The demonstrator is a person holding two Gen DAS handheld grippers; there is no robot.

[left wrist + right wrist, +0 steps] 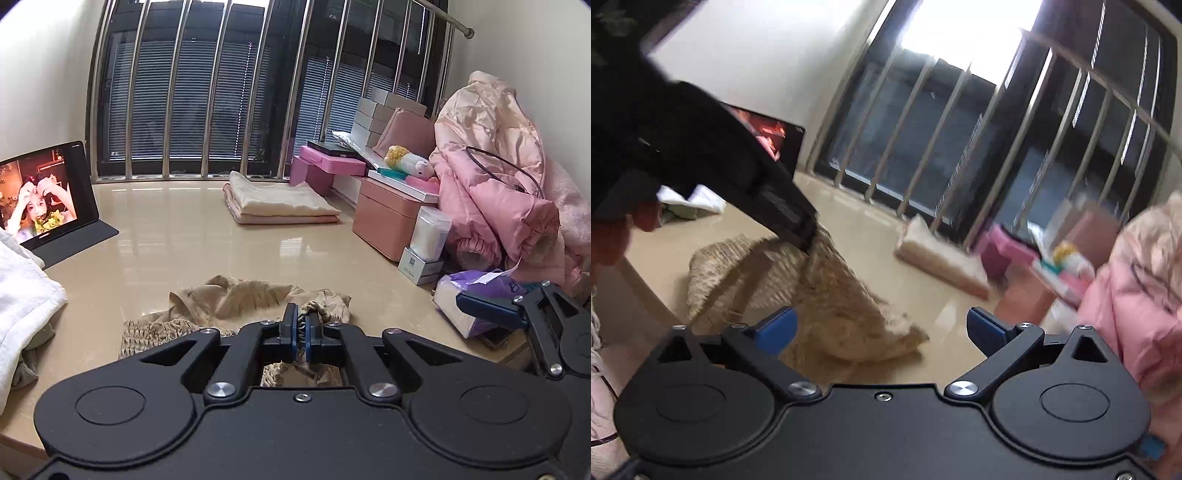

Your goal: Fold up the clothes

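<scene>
Fingers of the left gripper (301,329) pinch a gathered beige garment (236,299) on the glossy tan surface (177,236); right gripper (881,326) gapes empty. Motion blur, box label (412,263) apparently unreadable.

Crumpled beige shirred garment (236,306), bunched on glossy floor, elastic edge lifted

Glossy beige surface (177,236) carries: crumpled tan garment (236,299) near front, propped tablet (40,192) at left, white cloth (22,291) at left edge, folded cream blanket (280,203) by the window bars, pink boxes (384,214) at right.
</scene>
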